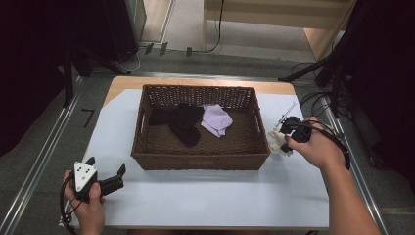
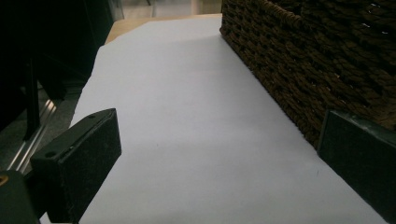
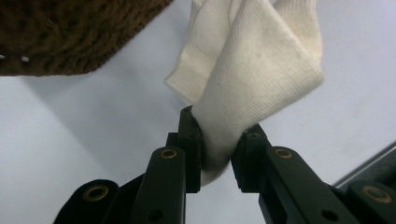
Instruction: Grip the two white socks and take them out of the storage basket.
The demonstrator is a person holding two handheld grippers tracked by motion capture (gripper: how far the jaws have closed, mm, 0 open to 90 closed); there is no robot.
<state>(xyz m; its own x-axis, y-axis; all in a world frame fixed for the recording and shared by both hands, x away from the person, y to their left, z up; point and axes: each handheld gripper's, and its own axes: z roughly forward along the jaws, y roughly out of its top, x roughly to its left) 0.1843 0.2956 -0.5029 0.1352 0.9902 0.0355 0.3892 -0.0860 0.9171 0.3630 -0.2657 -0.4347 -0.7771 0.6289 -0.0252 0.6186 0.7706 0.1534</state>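
Note:
A brown wicker basket [image 1: 147, 161] stands mid-table on a white sheet; inside lie a black garment [image 1: 180, 122] and a pale lilac sock [image 1: 217, 120]. My right gripper [image 1: 283, 144] is just off the basket's right side, shut on a white sock [image 3: 252, 65] that hangs bunched from between its jaws. That white sock [image 1: 276, 142] sits close to the basket's right wall. My left gripper [image 1: 105, 166] rests low at the table's front left, jaws wide apart and nothing between them, with the basket's wall [image 2: 303, 65] to its right.
The white sheet [image 1: 205, 191] covers most of the wooden table. Cables and dark stands crowd the floor at the right and back. A metal rail [image 1: 44, 156] runs along the table's left side.

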